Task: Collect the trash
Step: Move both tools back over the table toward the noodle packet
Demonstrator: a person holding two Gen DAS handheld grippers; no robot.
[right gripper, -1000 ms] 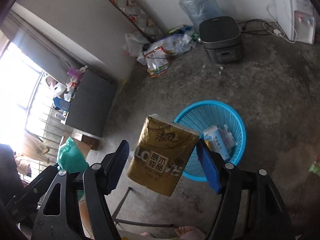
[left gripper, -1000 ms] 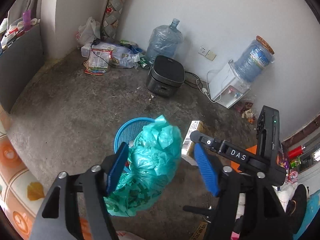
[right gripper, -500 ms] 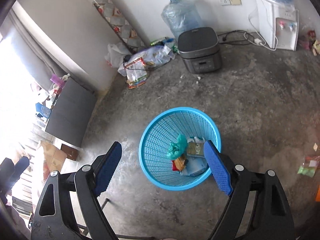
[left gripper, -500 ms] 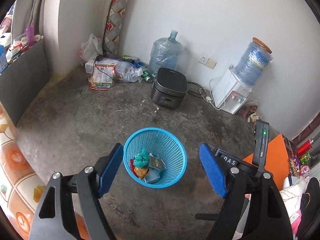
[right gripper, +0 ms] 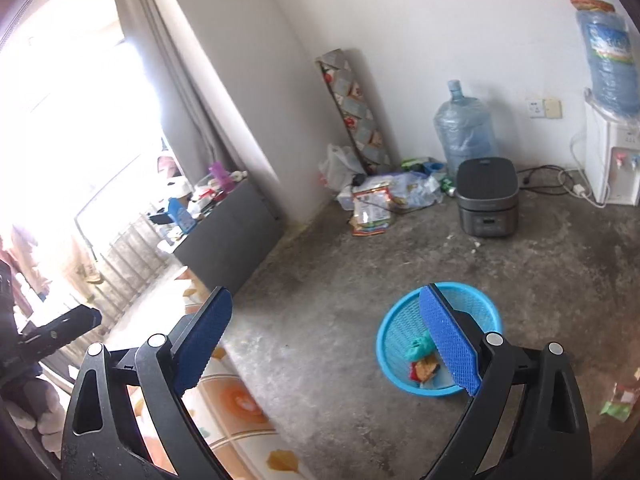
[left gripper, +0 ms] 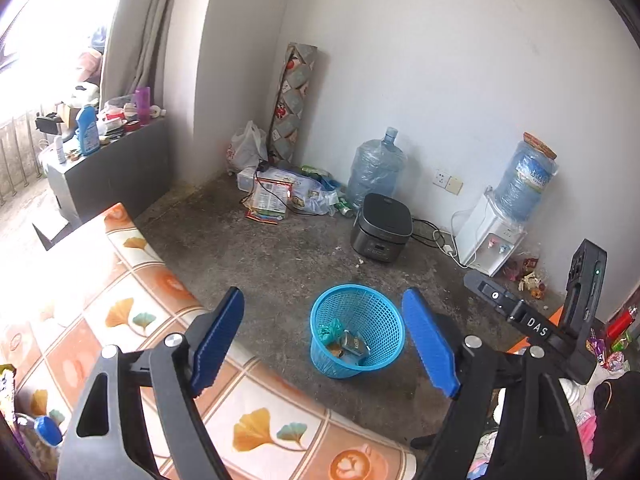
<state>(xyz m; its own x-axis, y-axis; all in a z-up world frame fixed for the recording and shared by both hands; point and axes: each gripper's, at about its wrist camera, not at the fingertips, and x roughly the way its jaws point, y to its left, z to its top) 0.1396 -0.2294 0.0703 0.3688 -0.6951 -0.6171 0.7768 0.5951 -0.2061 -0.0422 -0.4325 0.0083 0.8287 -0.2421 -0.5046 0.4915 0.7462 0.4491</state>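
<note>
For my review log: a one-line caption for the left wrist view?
Empty jaws opening above blue basket holding trash on concrete floor.

Right gripper [right gripper: 324, 340] hides part of the blue basket [right gripper: 394, 332].

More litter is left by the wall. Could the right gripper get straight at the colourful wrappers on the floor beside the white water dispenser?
Probably yes: the right gripper is empty, its jaws opening, and bare concrete floor leads to the wrappers; only the blue mesh basket stands nearby, off the path.

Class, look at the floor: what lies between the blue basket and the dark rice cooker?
Only bare concrete with a few pale crumbs lies between the blue basket and the rice cooker; both wrist views show it.
</note>
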